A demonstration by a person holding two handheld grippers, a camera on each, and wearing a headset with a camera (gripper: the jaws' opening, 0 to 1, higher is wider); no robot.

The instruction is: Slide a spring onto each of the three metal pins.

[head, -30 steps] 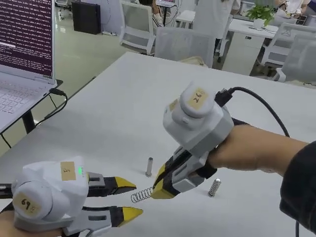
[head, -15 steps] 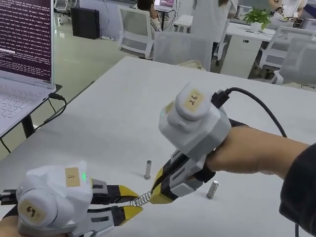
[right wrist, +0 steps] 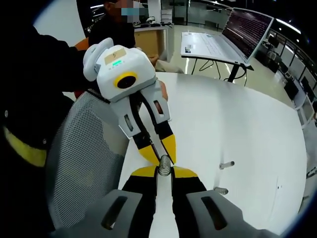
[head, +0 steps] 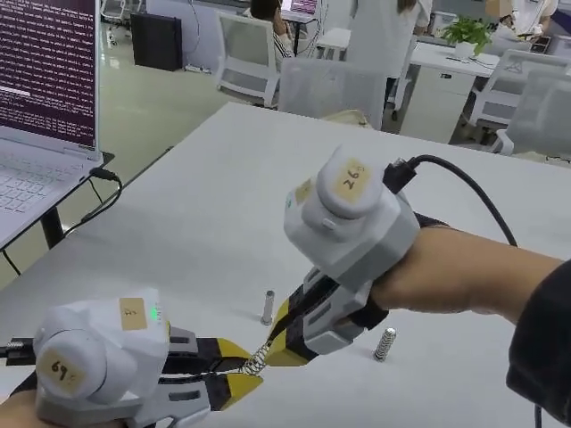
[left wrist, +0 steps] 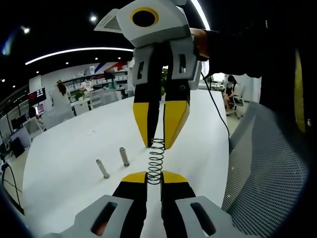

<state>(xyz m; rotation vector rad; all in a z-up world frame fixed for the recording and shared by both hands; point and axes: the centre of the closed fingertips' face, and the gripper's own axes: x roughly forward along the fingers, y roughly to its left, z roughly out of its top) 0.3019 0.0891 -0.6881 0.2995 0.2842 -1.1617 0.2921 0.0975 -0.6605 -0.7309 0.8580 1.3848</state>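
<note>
So far, the sprung pin (head: pixel 385 341) at the head view's lower right is done, the bare pin (head: pixel 268 307) left of it remains, and left gripper (left wrist: pixel 154 177) and right gripper (head: pixel 281 343) each clamp an end of the loose spring (head: pixel 257 359) at lower centre.

Handwritten "26" on a yellow sticker (head: pixel 354 179) atop the right gripper (head: pixel 275 343). "69" on a round label (head: pixel 62 370) at the rear of the left gripper (head: pixel 241 366). Square tan tag (head: pixel 133 313) nearby: mark unreadable. Laptop screen (head: pixel 45 67): text lines, too small to read.
</note>
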